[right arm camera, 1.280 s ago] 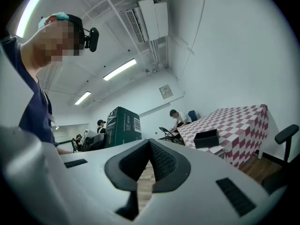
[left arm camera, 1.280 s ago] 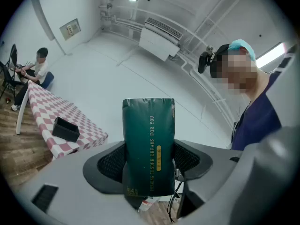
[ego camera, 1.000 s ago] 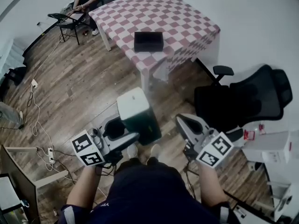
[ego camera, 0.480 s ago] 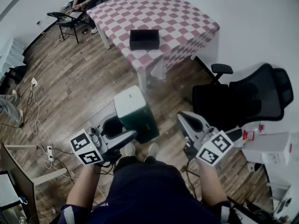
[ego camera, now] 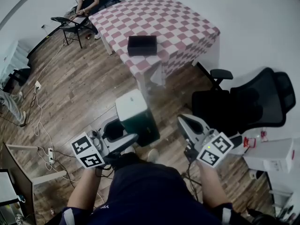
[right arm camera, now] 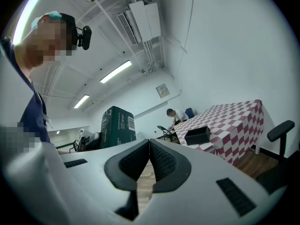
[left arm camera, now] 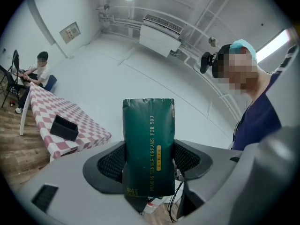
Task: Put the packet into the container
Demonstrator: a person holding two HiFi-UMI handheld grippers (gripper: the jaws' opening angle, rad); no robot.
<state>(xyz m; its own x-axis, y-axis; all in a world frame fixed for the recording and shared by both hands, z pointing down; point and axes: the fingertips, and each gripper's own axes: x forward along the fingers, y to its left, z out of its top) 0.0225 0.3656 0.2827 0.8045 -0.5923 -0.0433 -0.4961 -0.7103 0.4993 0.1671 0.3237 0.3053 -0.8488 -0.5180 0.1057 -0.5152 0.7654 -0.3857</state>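
head view: the left claw (ego camera: pixel 123 143) holds the packet (ego camera: pixel 137 117), well apart from the container (ego camera: pixel 142 45) on the worktop (ego camera: pixel 183 25). left gripper view: its jaws pinch the packet upright. right gripper view: the right claw (right arm camera: pixel 149 144) is pressed together, empty.

The person wears a dark navy short-sleeved top (ego camera: pixel 154 191) with pale trim at the sleeve ends, a teal cap (left arm camera: pixel 241 45) and a black head-mounted camera (left arm camera: pixel 208 62). The left tool (ego camera: pixel 121 134) and right tool (ego camera: pixel 183 124) are pale grey with black ribbed pads. Both carry white marker cubes (ego camera: pixel 88 151) printed with black squares.
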